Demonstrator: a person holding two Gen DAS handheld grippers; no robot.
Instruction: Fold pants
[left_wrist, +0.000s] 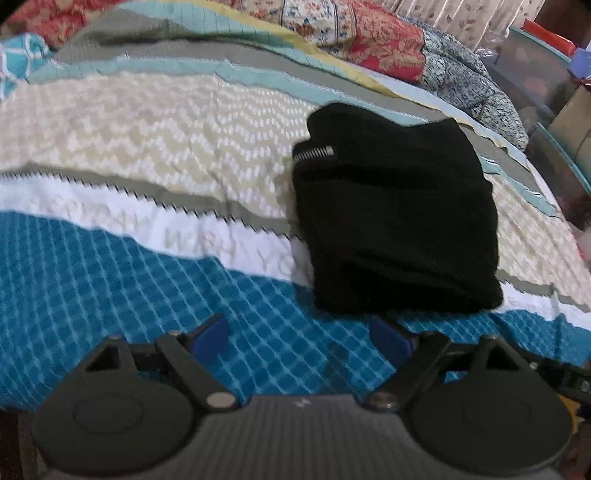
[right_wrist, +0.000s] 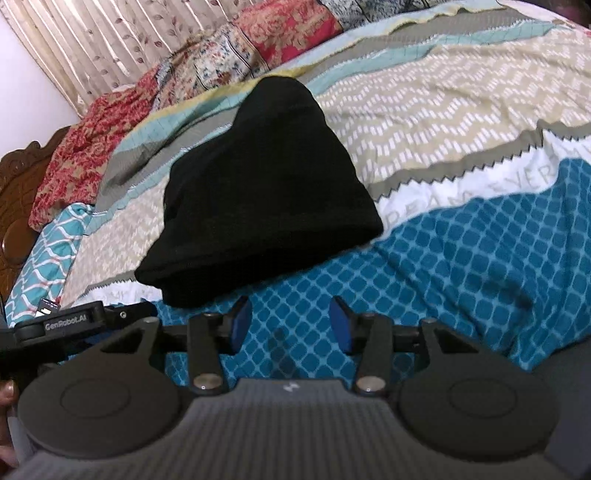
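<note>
The black pants (left_wrist: 395, 221) lie folded in a compact bundle on the bed, with a silver zipper (left_wrist: 314, 153) showing at the upper left corner. In the right wrist view the bundle (right_wrist: 266, 192) lies just ahead and to the left. My left gripper (left_wrist: 301, 338) is open and empty, hovering over the blue bedspread just short of the bundle's near edge. My right gripper (right_wrist: 290, 325) is open and empty, just below the bundle's near edge. The left gripper's body (right_wrist: 62, 317) shows at the left edge of the right wrist view.
The bedspread (left_wrist: 147, 258) has blue, white, beige and grey bands. Patterned floral pillows (right_wrist: 229, 55) line the head of the bed by a wooden headboard (right_wrist: 14, 206). A curtain (right_wrist: 92, 40) hangs behind. Furniture and boxes (left_wrist: 546, 92) stand beside the bed.
</note>
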